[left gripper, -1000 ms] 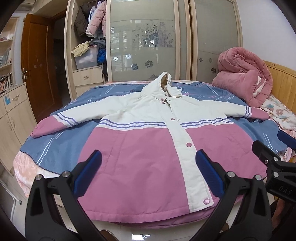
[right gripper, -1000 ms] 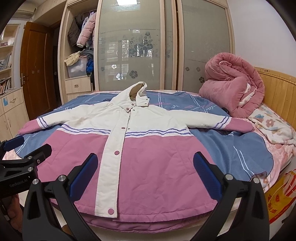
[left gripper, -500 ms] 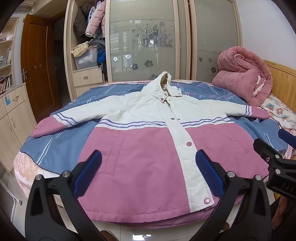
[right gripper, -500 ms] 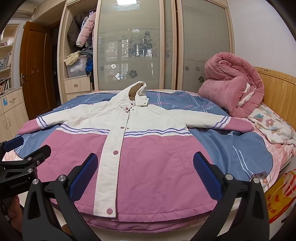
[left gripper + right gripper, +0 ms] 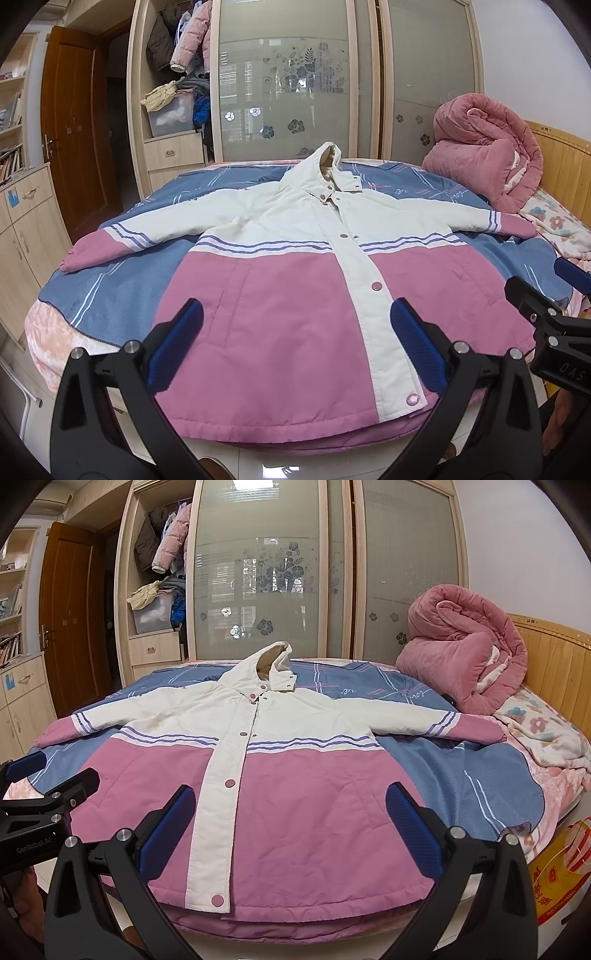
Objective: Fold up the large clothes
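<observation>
**Both grippers wide open at the near edge of the bed, jacket spread flat**

Nearest the cameras, the left gripper (image 5: 295,343) hangs with its blue-padded fingers (image 5: 176,343) spread wide and nothing between them, poised over the hem of the jacket without touching it. The right gripper (image 5: 290,823) is just the same: fingers (image 5: 413,827) far apart, empty, above the near hem. Each gripper shows at the edge of the other's view, the right one at the right edge of the left wrist view and the left one at the left edge of the right wrist view, so they sit side by side near the foot of the bed.

The hooded jacket (image 5: 295,314) lies face up on the bed (image 5: 122,291), snapped shut down a white front placket. Its lower half is pink, its upper half white with thin purple stripes between. The hem lies at the near edge of the mattress and slightly overhangs it. Both sleeves stretch out to left and right, each ending in a pink cuff, and the hood (image 5: 273,661) stands up at the far end.

Under the jacket is a blue blanket (image 5: 461,775) with pale line markings. To the far right a rolled pink quilt (image 5: 461,646) rests against the wooden headboard (image 5: 554,664), with a floral sheet (image 5: 535,731) just near of it.

Beyond the bed stands a wardrobe with frosted sliding doors (image 5: 288,81); its open left section holds hanging coats (image 5: 184,33) and a clear storage box (image 5: 170,114). A brown wooden door (image 5: 70,122) is at the far left.
</observation>
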Demonstrator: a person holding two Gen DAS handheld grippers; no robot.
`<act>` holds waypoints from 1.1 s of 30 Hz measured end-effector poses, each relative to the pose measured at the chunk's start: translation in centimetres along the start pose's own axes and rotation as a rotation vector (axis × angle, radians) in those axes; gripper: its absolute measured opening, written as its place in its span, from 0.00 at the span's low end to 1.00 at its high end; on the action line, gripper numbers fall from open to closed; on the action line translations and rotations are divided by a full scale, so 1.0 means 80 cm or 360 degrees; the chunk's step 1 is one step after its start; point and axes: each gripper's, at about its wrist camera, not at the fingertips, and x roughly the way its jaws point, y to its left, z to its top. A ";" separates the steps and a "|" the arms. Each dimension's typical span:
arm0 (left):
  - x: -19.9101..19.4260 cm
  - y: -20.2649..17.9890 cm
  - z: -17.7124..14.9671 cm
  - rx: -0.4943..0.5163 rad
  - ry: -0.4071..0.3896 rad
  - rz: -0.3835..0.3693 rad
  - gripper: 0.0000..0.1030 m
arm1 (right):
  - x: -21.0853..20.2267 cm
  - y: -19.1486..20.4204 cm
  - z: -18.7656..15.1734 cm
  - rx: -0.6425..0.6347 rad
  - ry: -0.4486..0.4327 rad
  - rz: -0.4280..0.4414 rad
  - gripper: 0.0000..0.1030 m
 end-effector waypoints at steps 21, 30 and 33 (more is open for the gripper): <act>0.005 0.006 -0.002 -0.0010 0.0011 0.0009 0.98 | 0.004 -0.005 -0.001 0.0004 0.0017 0.0000 0.99; 0.009 0.010 -0.002 -0.0028 0.0023 -0.0005 0.98 | 0.017 -0.005 -0.005 0.0004 0.0037 -0.0011 0.99; 0.009 0.014 -0.001 -0.0048 0.0021 -0.0015 0.98 | 0.019 -0.007 -0.007 0.0033 0.0027 0.0009 0.99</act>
